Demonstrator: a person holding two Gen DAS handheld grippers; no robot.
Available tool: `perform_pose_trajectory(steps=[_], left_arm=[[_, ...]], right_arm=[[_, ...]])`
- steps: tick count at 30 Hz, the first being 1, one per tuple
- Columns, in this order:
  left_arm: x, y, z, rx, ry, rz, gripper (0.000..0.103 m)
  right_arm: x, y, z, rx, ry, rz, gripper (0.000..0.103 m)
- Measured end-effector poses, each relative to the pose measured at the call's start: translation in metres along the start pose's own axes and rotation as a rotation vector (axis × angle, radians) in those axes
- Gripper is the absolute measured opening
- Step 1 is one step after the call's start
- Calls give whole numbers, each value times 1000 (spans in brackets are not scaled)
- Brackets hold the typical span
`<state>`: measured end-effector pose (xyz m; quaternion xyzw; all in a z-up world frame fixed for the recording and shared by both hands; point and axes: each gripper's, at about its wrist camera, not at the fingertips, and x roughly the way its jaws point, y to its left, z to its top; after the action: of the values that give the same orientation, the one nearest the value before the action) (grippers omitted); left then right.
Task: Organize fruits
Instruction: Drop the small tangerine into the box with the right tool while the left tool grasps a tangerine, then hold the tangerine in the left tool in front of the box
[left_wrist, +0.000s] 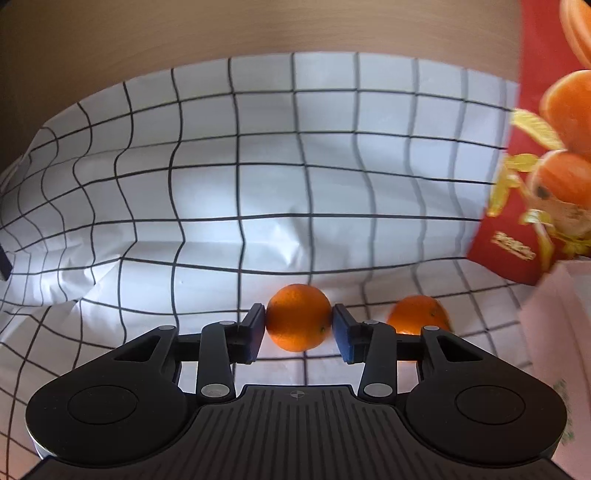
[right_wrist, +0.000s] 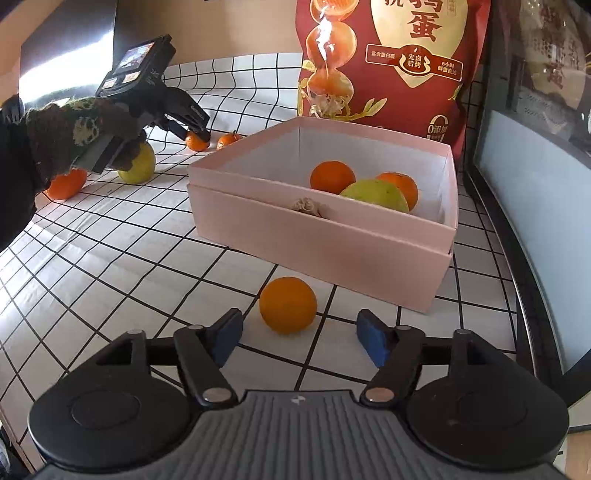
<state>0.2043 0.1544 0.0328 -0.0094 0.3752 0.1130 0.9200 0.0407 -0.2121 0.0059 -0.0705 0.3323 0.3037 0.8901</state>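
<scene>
A small orange lies on the checked cloth between the blue pads of my left gripper. The pads stand close at its two sides and I see no squeeze, so the gripper reads as open. A second orange lies just to its right. In the right wrist view my right gripper is open, and a loose orange sits on the cloth just beyond its tips. Behind it, the pink box holds two oranges and a yellow-green fruit.
A gloved hand holds the left gripper at the far left. Beneath it lie a yellow-green fruit and another orange. A tall red snack bag stands behind the box. A dark-framed panel borders the right side.
</scene>
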Motion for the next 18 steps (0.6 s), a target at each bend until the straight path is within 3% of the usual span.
perform_pose_trajectory(steps=[3,8,13,18], left_arm=[[-34,0,-12,-10,-78,-107,44],[-112,-6,-65,-17,-213,-296,44],[-156,-41,-135,53,-195,-495,45],[-176,-74,-179,148,-159,-539,45]], right_arm=[[0,-5,1,33,2,-1,77],[1,-12,2,72,3,1,81],[2,-9,2,52,11,-18,81],[3,-3,2,33,23,-54,86]])
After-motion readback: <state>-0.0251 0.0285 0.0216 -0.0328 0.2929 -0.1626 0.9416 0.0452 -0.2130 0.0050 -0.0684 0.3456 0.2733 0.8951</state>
